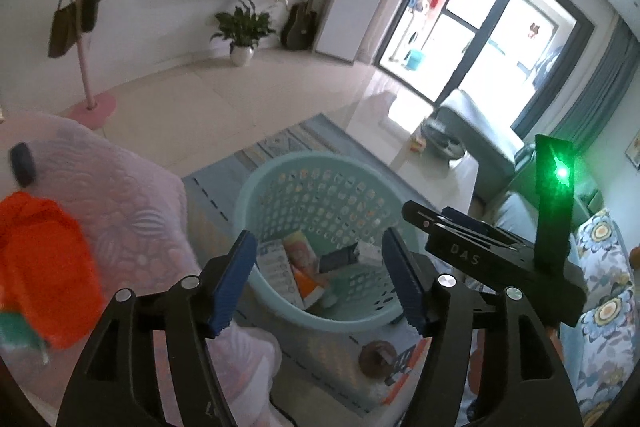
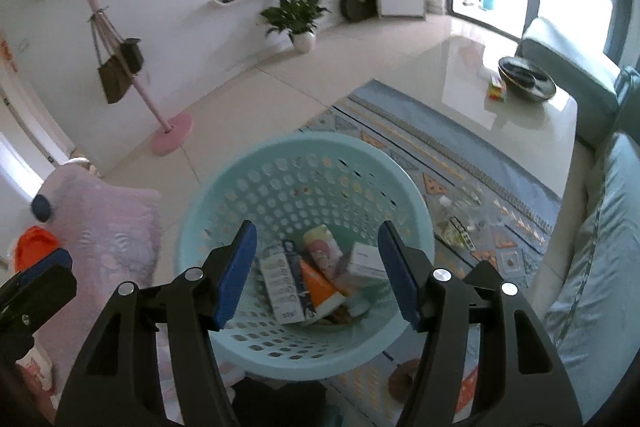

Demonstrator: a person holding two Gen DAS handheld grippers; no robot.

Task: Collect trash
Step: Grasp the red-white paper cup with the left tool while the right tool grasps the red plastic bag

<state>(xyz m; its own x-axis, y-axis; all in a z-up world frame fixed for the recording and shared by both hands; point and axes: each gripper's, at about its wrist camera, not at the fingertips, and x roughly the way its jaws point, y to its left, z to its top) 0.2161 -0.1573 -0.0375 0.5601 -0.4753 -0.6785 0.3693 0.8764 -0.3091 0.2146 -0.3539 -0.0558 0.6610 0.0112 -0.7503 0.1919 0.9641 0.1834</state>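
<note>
Hovering over the pale turquoise laundry basket (image 2: pixel 304 187): right gripper (image 2: pixel 316 273), tilted down toward its inside, blue-padded jaws spread wide and gripping nothing. Lying at the basket's bottom: discarded cartons, among them a white box (image 2: pixel 280 279) and an orange-and-white box (image 2: pixel 320 287). Pointing at the same basket (image 1: pixel 320 187) from just left of it: left gripper (image 1: pixel 318 279), jaws likewise gaping and empty. Resting on the patterned rug (image 2: pixel 460 167) right of the basket: more litter, a clear wrapper (image 2: pixel 460 223).
</note>
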